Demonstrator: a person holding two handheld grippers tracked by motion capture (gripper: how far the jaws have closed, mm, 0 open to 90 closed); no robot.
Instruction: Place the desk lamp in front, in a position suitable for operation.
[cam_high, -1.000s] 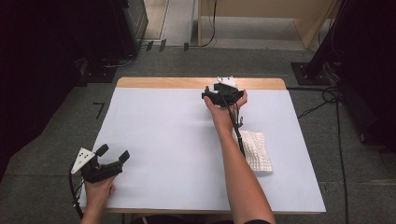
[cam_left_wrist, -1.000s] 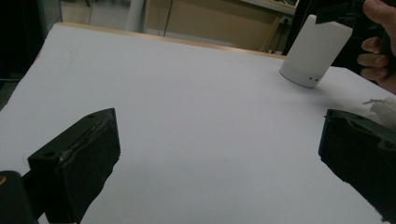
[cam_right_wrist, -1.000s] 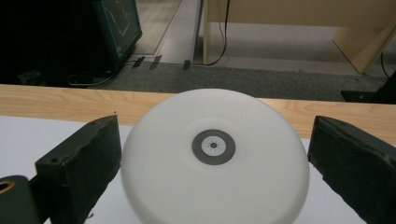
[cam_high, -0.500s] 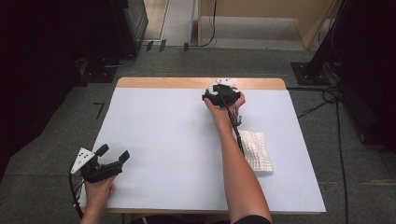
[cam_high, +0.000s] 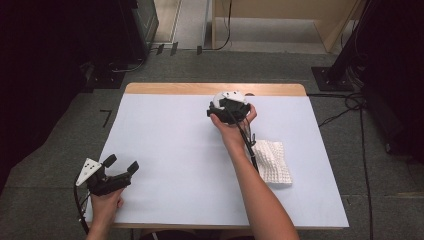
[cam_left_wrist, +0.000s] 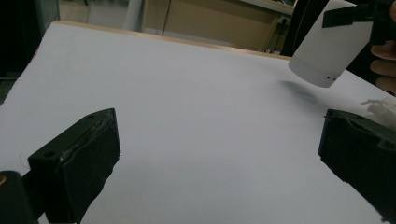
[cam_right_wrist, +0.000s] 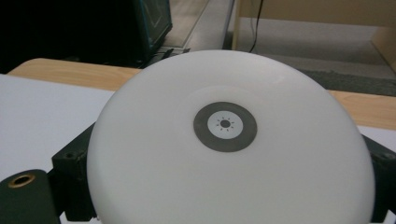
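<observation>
My right gripper is over the far middle of the white table, shut on a white cylindrical object. In the right gripper view this white object shows a round, domed face with a grey ring and a small sun mark, held between the two black jaws. The left gripper view has the white object hanging tilted above the table, with a shadow beneath it. At the near left corner my left gripper stands open with nothing between its fingers, which are spread wide in its own view.
A white knitted cloth lies on the table's right side, beside the right forearm, and its edge shows in the left gripper view. A bare wooden strip runs along the table's far edge. Dark equipment and cables stand on the floor around.
My right gripper has shifted a little to the left and toward me with the white object in it. The left gripper has stayed in place.
</observation>
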